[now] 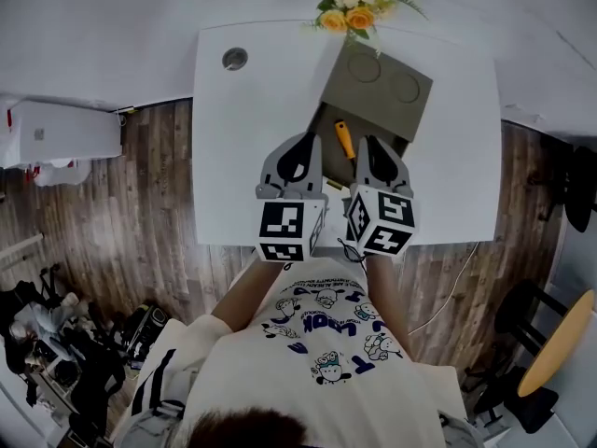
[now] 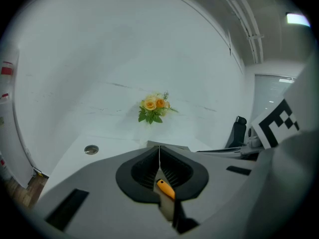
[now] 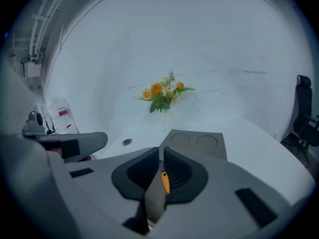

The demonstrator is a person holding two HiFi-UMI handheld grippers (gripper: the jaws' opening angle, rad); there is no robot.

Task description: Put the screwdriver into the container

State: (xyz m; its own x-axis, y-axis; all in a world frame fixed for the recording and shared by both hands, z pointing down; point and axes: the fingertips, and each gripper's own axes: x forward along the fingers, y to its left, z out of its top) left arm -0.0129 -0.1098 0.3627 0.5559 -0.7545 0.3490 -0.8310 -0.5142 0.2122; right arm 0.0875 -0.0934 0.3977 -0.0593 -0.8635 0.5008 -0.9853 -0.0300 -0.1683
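Head view, screwdriver (image 1: pixel 345 140) inside container (image 1: pixel 378 87), gripper views, left tongs (image 2: pixel 159 151), right tongs (image 3: pixel 162 153) clenched empty

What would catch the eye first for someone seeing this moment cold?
The orange-handled screwdriver stands out first; it seems to lie in the open dark part of the grey container on the white table. The left gripper and right gripper flank it, each with its jaws together and nothing between them. A bunch of yellow and orange flowers sits at the table's far edge.
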